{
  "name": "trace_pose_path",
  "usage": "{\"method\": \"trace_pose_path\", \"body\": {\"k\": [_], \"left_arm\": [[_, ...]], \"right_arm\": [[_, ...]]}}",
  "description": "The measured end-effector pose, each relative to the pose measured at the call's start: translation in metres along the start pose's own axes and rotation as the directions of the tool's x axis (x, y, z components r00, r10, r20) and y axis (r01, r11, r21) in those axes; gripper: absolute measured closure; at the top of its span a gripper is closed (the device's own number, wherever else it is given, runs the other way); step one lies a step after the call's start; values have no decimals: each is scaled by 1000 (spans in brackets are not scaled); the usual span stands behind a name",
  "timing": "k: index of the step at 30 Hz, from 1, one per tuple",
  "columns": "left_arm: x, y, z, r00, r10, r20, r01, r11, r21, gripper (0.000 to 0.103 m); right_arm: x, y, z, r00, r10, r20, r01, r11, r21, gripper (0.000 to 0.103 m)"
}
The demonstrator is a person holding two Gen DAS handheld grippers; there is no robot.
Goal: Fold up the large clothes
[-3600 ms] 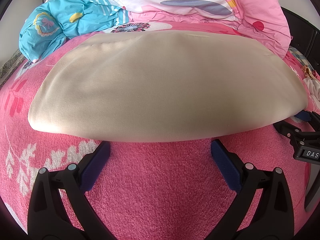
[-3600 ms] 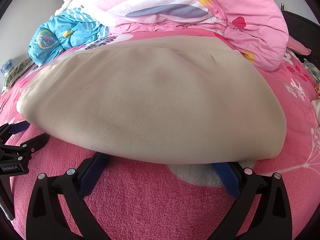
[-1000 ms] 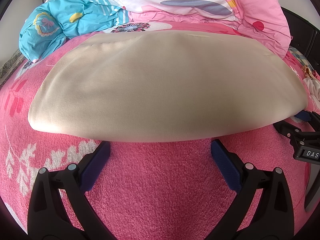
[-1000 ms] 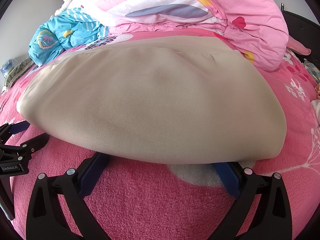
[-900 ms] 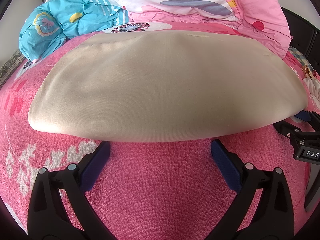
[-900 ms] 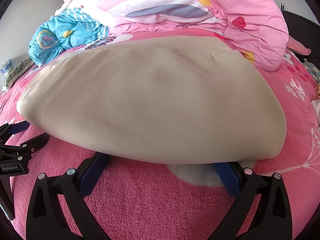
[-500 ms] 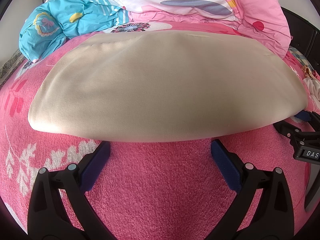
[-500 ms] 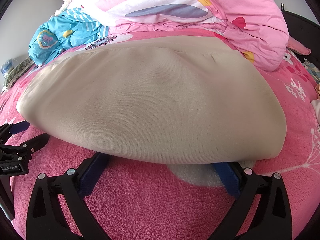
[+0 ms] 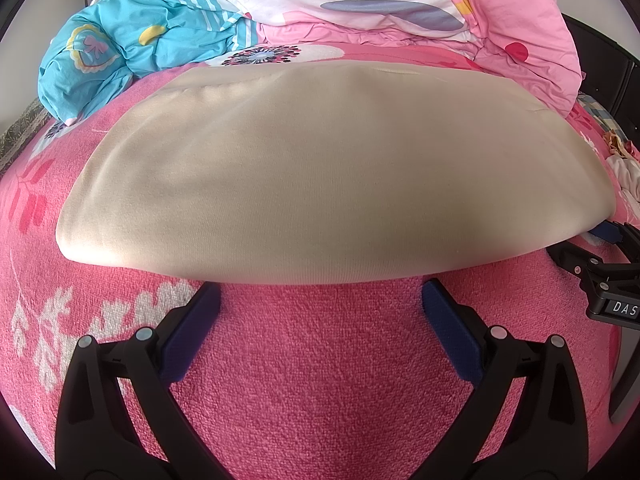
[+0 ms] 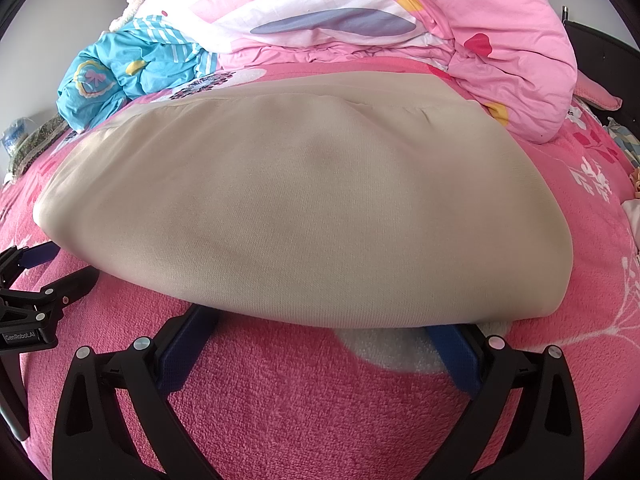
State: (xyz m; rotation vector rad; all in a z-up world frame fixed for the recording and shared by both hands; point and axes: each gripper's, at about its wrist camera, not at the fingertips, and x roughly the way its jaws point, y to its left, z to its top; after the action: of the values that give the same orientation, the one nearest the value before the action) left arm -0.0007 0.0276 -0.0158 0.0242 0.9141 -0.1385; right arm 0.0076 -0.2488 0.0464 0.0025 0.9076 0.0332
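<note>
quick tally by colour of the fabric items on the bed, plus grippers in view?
Beige folded garment: 1
Blue bundle: 1
Pink quilt: 1
Pink bed cover: 1
Grippers, jaws open: 2, the left gripper and the right gripper
Total: 6

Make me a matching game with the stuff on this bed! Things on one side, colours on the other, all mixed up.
Things:
1. folded garment
2. bundle at the back left
3. blanket under the garment
4. pads on the left gripper

Colours:
A. dark blue
B. beige
C. hot pink
D. turquoise

Pairs: 1-B, 2-D, 3-C, 4-A
</note>
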Motion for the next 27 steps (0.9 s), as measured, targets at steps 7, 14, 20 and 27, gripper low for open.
{"method": "trace_pose_path", "body": {"k": [7, 14, 20, 27], "left_arm": [[-1, 0, -1, 1000, 0, 0, 0, 1000, 0, 6], [-1, 0, -1, 1000, 0, 0, 0, 1000, 0, 6], [-2, 0, -2, 1000, 0, 0, 0, 1000, 0, 6], [0, 0, 0, 1000, 0, 0, 0, 1000, 0, 6]], "right_arm": [[0, 0, 0, 1000, 0, 0, 0, 1000, 0, 6], [0, 0, 0, 1000, 0, 0, 0, 1000, 0, 6], [0, 0, 0, 1000, 0, 0, 0, 1000, 0, 6], [0, 0, 0, 1000, 0, 0, 0, 1000, 0, 6]]}}
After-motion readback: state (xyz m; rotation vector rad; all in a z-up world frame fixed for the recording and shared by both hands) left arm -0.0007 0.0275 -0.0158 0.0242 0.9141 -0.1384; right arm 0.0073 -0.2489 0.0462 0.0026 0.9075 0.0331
